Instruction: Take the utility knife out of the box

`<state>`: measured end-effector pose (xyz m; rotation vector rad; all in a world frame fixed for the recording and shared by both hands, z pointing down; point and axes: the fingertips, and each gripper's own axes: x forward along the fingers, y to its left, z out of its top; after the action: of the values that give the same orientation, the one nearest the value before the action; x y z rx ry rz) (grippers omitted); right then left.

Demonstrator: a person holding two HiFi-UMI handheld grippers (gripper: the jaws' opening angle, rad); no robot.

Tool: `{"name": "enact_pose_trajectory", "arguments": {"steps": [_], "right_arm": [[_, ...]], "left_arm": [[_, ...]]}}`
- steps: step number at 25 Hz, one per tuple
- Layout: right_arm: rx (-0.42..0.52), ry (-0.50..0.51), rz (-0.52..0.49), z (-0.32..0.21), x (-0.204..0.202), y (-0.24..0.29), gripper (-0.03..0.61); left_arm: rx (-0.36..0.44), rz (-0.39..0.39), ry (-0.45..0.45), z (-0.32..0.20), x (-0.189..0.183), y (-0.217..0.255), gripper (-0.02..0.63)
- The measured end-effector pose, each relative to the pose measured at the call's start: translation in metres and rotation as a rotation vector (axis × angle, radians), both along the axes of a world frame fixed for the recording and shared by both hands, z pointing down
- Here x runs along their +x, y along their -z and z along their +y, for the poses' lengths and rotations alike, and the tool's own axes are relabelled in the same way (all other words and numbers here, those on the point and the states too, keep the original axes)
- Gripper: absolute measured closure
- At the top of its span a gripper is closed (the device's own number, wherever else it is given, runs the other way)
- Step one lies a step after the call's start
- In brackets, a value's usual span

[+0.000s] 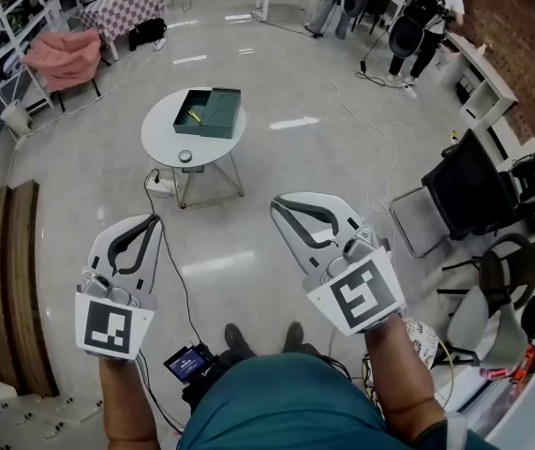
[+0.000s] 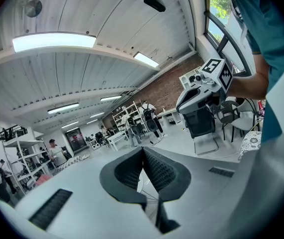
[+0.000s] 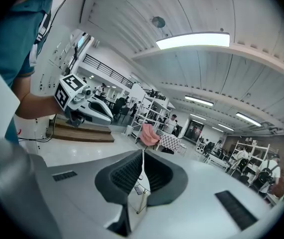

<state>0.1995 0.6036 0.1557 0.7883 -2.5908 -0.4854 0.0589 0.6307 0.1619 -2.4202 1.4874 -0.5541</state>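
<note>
Utility knife (image 1: pixel 193 116) is seen in the open green box (image 1: pixel 220 120) on the far round table (image 1: pixel 162 143) — left gripper (image 1: pixel 154 221) and right gripper (image 1: pixel 277 205) are held near, jaws together, empty.

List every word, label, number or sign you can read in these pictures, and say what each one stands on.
No words or numbers can be read in any view.
Cube of the left gripper: black-and-white square marker, a pattern, no letters.
Cube of the right gripper: another square marker, no letters.
The small screen on the floor: lit blue, too small to read.
</note>
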Motion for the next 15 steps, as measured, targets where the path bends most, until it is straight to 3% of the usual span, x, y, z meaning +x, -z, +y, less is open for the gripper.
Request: {"name": "enact_pose_trajectory", "arguments": {"steps": [15], "right_arm": [[0.016, -0.07, 0.007, -0.007, -0.072, 0.018, 0.54]], "left_arm": [[0.023, 0.006, -0.076, -0.016, -0.072, 0.016, 0.595]]}}
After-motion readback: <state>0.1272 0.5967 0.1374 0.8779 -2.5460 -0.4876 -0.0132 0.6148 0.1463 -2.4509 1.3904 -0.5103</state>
